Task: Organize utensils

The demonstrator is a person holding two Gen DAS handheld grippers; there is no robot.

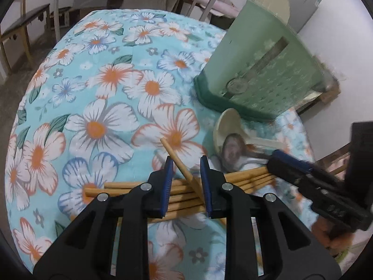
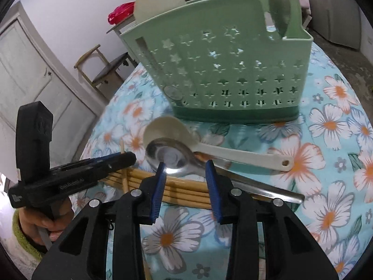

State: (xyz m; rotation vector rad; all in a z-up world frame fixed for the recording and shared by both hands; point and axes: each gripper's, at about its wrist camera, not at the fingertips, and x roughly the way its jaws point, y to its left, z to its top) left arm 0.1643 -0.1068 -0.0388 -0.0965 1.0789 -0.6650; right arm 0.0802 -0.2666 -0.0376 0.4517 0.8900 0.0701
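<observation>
A bundle of wooden chopsticks (image 1: 130, 186) lies across the floral cloth under my left gripper (image 1: 186, 163). Its jaws are open, and a single chopstick (image 1: 177, 161) slants between the blue pads without being pressed. A metal spoon (image 2: 170, 156) rests on a cream plastic spoon (image 2: 233, 156), just beyond the chopsticks (image 2: 186, 193). My right gripper (image 2: 185, 165) is open above the metal spoon's neck and the bundle. The left gripper (image 2: 126, 158) shows at the left of the right wrist view, and the right gripper (image 1: 277, 158) at the right of the left wrist view. A green utensil holder (image 2: 221, 58) behind holds two spoon heads.
The round table wears a turquoise floral cloth (image 1: 105, 93), and its edge curves close to the holder (image 1: 256, 70). A wooden chair (image 2: 105, 67) and a white door (image 2: 30, 81) stand beyond the table. A bench (image 1: 23, 23) is at the far left.
</observation>
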